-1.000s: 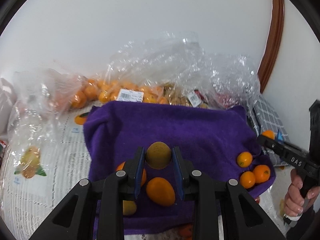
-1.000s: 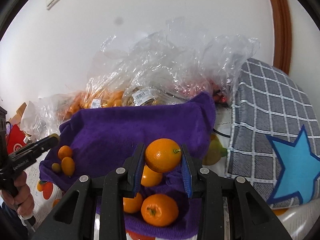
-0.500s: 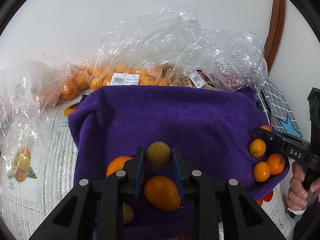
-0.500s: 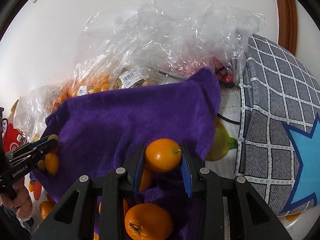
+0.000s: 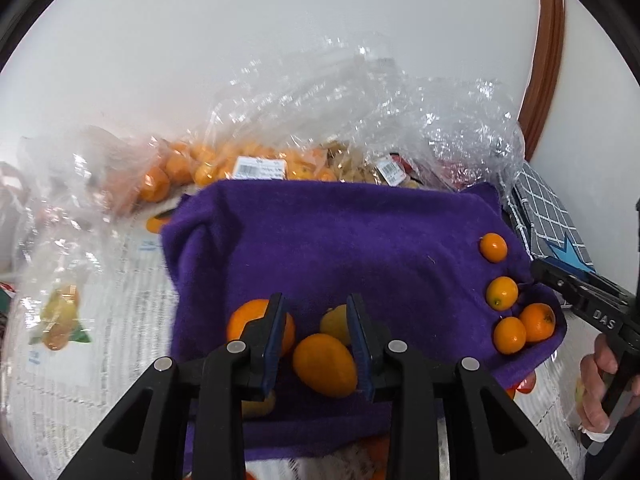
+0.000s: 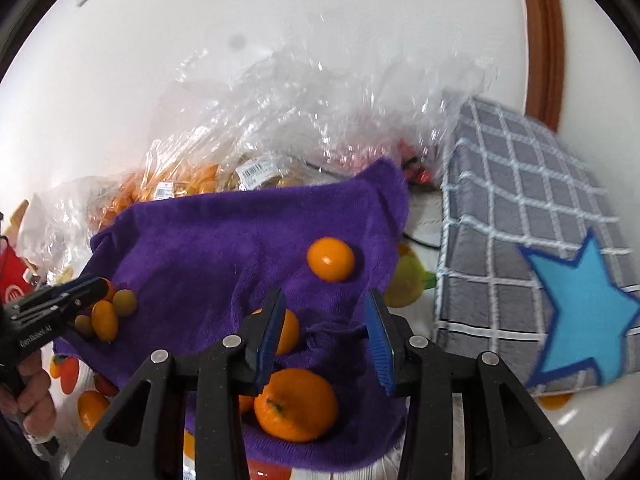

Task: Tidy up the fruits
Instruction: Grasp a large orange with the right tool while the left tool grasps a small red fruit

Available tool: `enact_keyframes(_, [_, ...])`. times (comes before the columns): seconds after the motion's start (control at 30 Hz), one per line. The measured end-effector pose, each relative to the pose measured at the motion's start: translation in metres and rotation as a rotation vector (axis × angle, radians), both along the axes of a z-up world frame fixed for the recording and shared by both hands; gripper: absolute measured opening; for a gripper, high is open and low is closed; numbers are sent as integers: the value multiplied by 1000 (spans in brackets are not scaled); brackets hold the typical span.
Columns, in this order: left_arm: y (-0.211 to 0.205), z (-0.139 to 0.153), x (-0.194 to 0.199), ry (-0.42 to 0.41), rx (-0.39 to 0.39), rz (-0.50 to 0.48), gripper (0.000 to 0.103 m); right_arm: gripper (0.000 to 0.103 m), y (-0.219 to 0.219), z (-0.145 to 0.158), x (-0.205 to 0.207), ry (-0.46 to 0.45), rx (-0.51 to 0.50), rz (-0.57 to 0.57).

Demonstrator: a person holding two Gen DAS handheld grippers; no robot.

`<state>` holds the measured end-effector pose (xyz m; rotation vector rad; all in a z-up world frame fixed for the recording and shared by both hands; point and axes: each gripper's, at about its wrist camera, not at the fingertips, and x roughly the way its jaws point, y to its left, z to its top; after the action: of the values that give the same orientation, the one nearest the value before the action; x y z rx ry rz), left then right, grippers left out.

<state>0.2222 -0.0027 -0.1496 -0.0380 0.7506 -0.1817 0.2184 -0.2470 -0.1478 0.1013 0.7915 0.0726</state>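
A purple towel [image 5: 340, 240] lies on the table with fruit on it. My left gripper [image 5: 316, 332] is open; a yellow-green fruit [image 5: 335, 322] lies on the towel between its fingertips, beside an orange oval fruit [image 5: 324, 364] and an orange [image 5: 250, 320]. My right gripper [image 6: 324, 330] is open and empty. A small orange [image 6: 331, 259] lies on the towel just beyond it. Several small oranges [image 5: 508, 320] sit at the towel's right edge, and another orange [image 6: 296, 404] lies under the right gripper.
Clear plastic bags [image 5: 320, 128] with oranges and other produce stand behind the towel against the white wall. A grey checked cushion with a blue star [image 6: 540, 240] lies to the right. A lace tablecloth [image 5: 100, 300] with fruit prints covers the table.
Both grippers opened. The left let the yellow-green fruit down onto the towel; the right released its orange, which now lies on the towel ahead of it.
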Motion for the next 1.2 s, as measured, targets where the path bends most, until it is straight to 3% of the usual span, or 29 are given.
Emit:
enact_keyframes(0.17, [21, 8, -22, -13, 1, 50, 30, 41, 18, 23, -26, -30, -28, -19])
enact_keyframes(0.33, [52, 6, -50, -19, -34, 99, 30, 41, 52, 33, -53, -7, 4, 49])
enact_keyframes(0.5, [78, 1, -76, -13, -21, 128, 30, 54, 98, 17, -75, 40, 45, 161])
enact_keyframes(0.73, [107, -15, -106, 8, -19, 159, 30, 62, 147, -5, -98, 73, 76, 247])
enact_keyframes(0.97, [117, -26, -108, 20, -53, 186, 30, 60, 171, -18, -91, 108, 24, 265])
enact_keyframes(1.1, [115, -27, -108, 18, -53, 184, 30, 50, 176, -31, -81, 159, 18, 247])
enact_keyframes(1.2, [114, -29, -108, 28, -54, 177, 30, 42, 178, -33, -81, 149, -8, 236])
